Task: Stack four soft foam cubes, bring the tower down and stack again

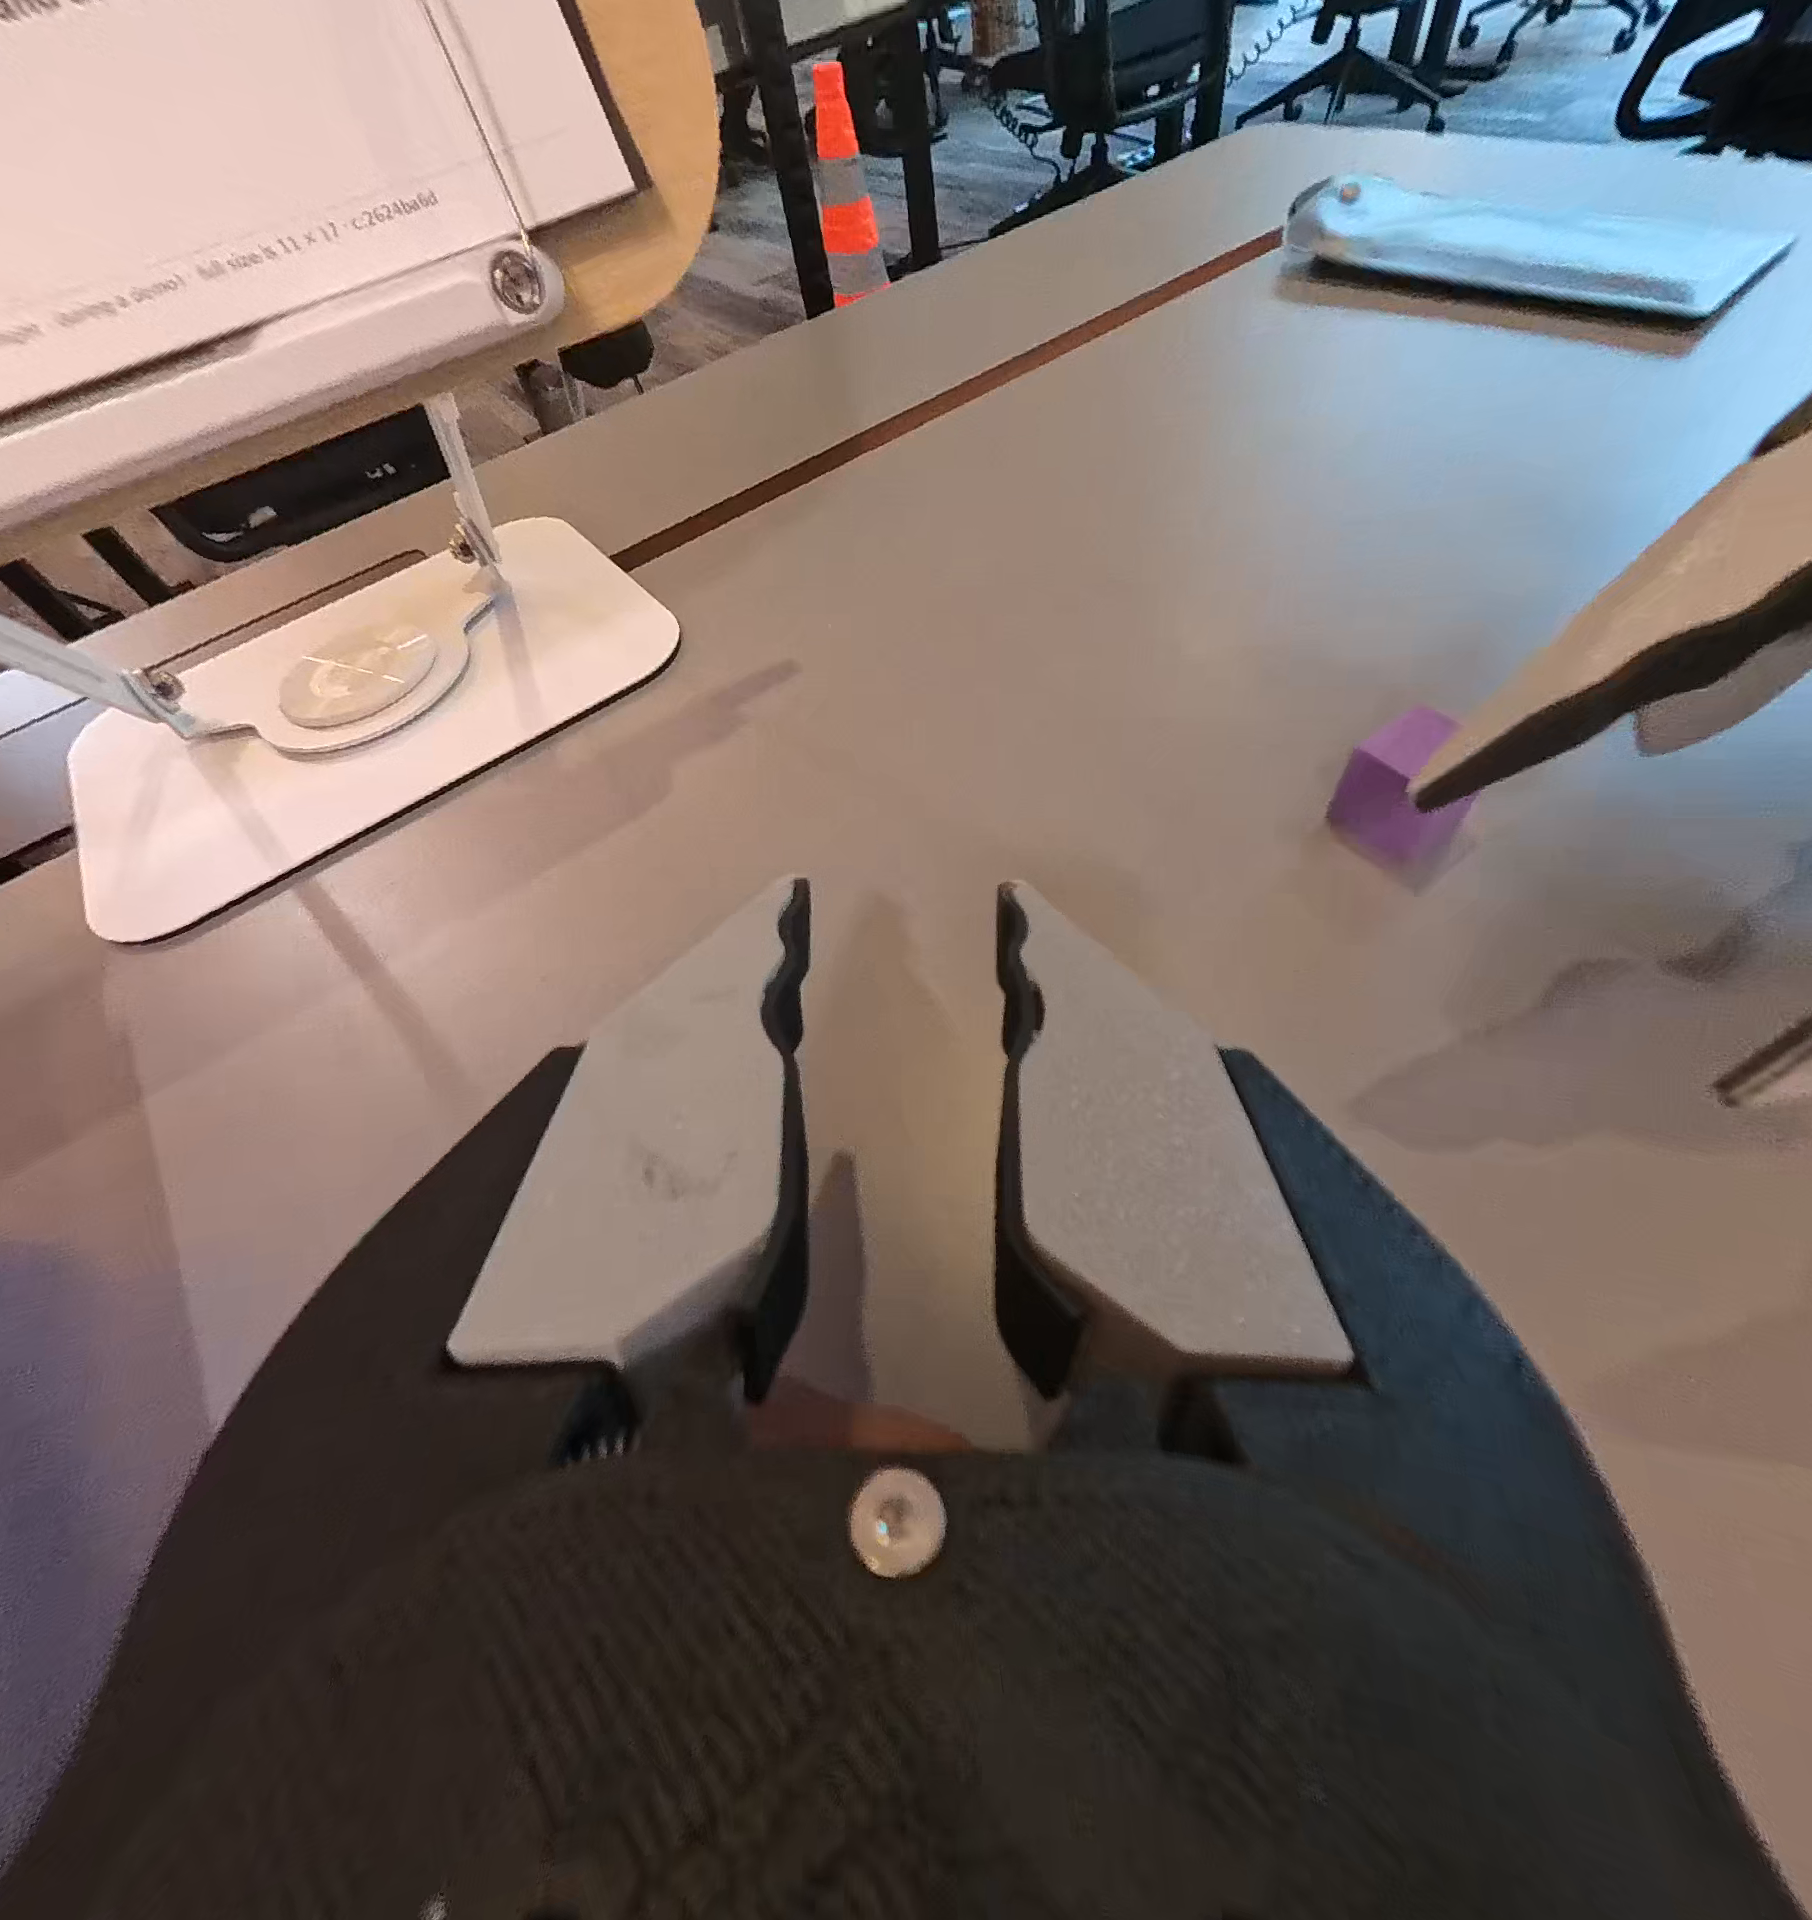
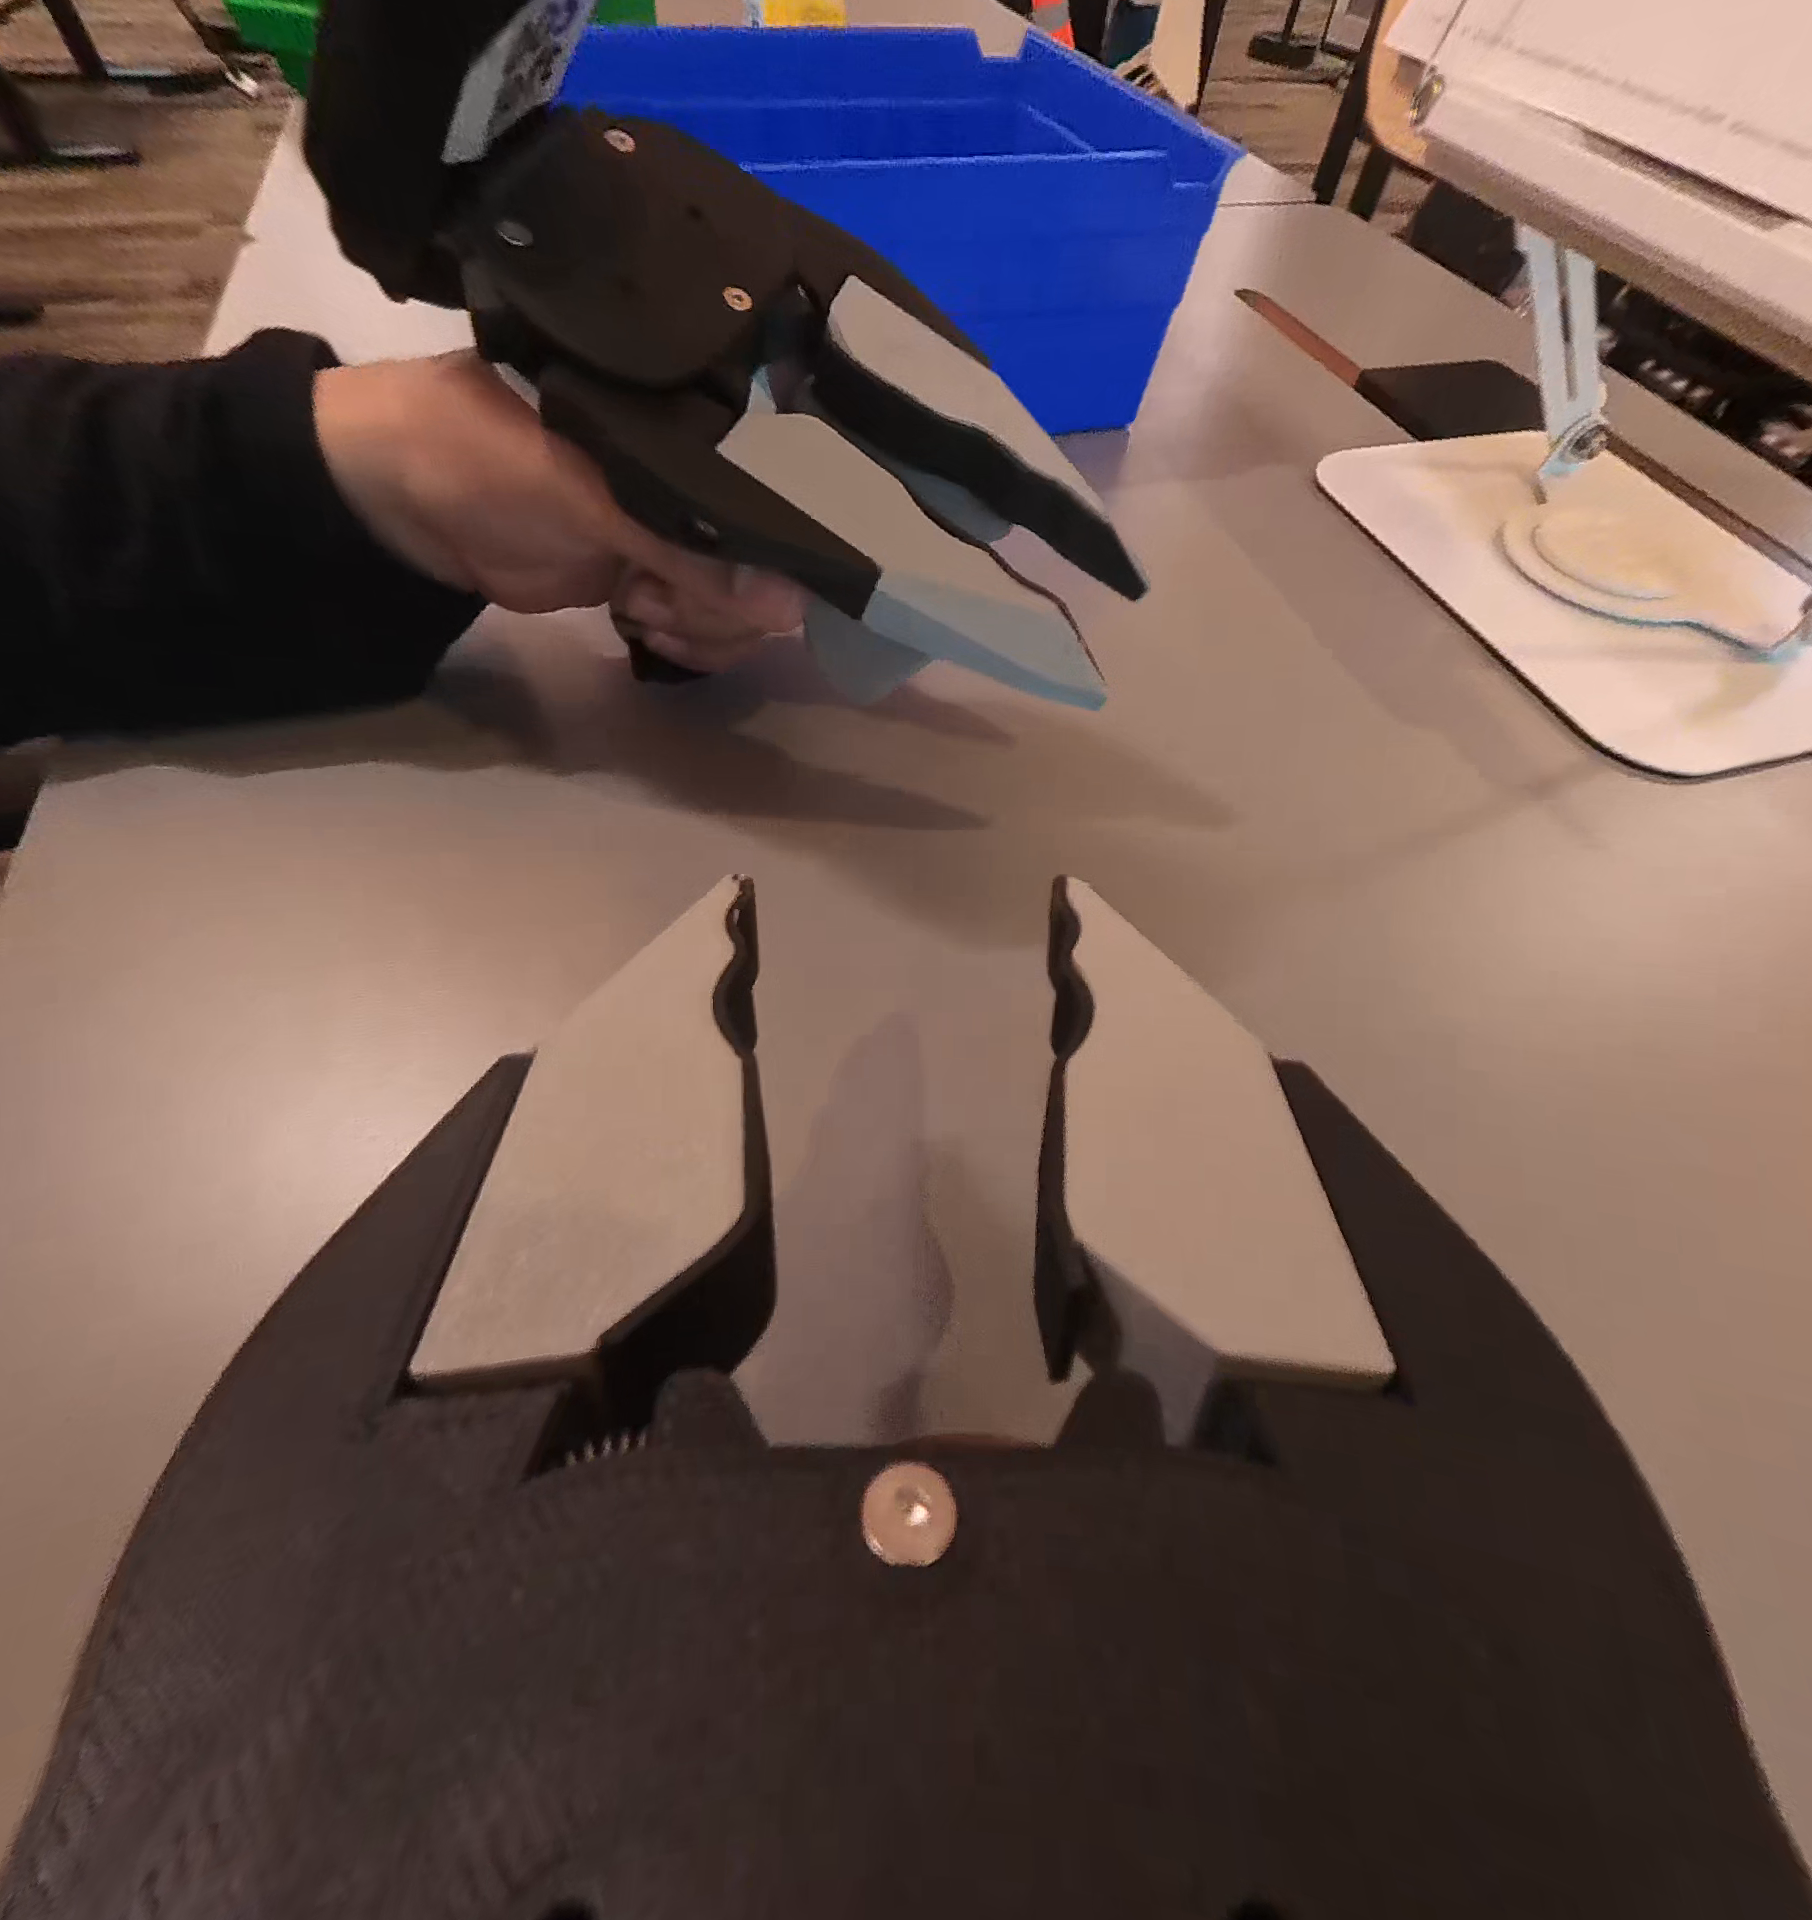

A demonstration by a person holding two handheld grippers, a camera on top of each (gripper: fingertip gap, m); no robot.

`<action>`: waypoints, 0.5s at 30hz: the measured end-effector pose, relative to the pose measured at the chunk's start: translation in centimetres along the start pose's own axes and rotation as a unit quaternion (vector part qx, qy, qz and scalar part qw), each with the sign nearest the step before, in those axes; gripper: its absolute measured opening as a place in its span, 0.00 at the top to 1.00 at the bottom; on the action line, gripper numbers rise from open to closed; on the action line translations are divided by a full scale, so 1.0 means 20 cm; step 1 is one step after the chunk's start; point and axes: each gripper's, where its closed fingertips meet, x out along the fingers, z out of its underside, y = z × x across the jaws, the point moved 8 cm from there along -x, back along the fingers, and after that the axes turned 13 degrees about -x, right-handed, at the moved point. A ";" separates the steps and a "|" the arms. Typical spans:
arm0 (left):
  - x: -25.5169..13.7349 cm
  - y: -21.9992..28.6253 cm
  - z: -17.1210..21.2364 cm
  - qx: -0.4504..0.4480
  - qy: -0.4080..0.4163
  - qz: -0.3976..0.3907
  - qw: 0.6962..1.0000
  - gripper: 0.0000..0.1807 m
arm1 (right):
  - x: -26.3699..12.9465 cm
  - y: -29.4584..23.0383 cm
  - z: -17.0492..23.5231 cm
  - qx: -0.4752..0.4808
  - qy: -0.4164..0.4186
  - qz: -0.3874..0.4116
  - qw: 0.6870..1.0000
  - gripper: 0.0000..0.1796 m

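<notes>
One purple foam cube [image 1: 1385, 795] sits on the grey table [image 1: 1089, 499] at the right of the left wrist view. No other cube shows in either view. My left gripper [image 1: 902, 885] is open and empty, held low over the table to the left of the cube. The right gripper's fingers [image 1: 1608, 665] reach in from the right, one tip overlapping the cube's near top corner; I cannot tell if it touches. In the right wrist view my right gripper [image 2: 902, 883] is open with only bare table between its fingers. The left gripper [image 2: 1110, 644], held in a hand [image 2: 486, 488], is ahead to the left.
A white document stand with a flat base [image 1: 362, 717] stands at the table's left, and also shows in the right wrist view [image 2: 1567, 582]. A blue bin [image 2: 985, 208] sits behind the left gripper. A silver flat pouch [image 1: 1525, 249] lies far right. An orange cone [image 1: 845, 187] and office chairs stand beyond. My left gripper is the nearer one to the flat base [image 1: 362, 717]: about 25 cm, against 35 cm. My right wrist view [image 2: 1544, 552] looks at it from another angle.
</notes>
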 end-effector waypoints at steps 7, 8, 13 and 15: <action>-0.45 -0.06 -0.22 0.004 0.066 -0.045 0.997 0.80 | -0.06 0.02 -0.04 0.017 0.040 0.030 0.999 0.73; -0.54 -0.10 -0.29 0.017 0.075 -0.056 0.995 0.82 | -0.07 0.02 -0.05 0.021 0.044 0.029 0.998 0.73; -0.89 -0.44 -0.47 0.054 -0.016 -0.072 0.996 0.83 | -0.08 0.00 -0.07 0.013 0.043 0.023 0.999 0.73; -0.93 -0.66 -0.45 0.042 -0.085 -0.110 0.989 0.81 | -0.07 -0.02 -0.08 0.009 0.045 0.020 0.999 0.73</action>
